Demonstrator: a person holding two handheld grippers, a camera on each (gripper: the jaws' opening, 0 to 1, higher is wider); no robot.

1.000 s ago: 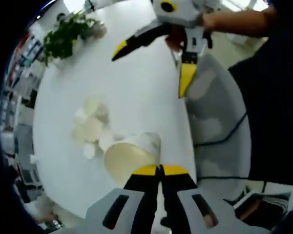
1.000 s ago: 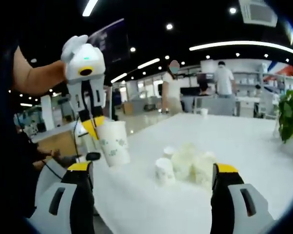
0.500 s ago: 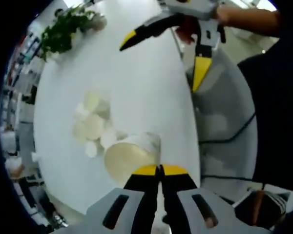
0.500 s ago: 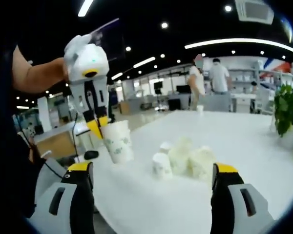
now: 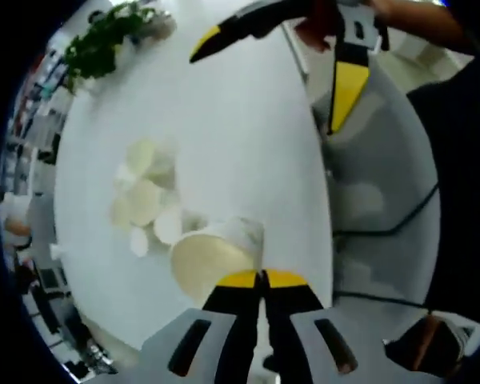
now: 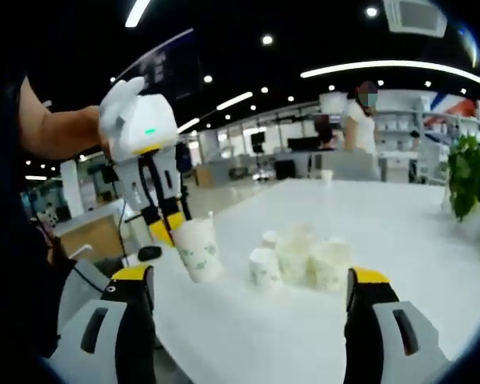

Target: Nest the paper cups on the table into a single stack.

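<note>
Lowered since before, left gripper [image 6: 166,230] pinches a paper cup [image 6: 198,250]; right gripper [image 6: 248,320] fingers gape.

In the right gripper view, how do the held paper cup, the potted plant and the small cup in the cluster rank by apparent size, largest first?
1. potted plant, cut off at the edge
2. held paper cup, in the left gripper
3. small cup

Plant and held cup look close in size, and the cup is nearer, so their order is unsure.

Bare table [image 6: 400,240] around the clustered cups [image 6: 304,260]; plant [image 6: 472,188] well apart at far edge.
</note>
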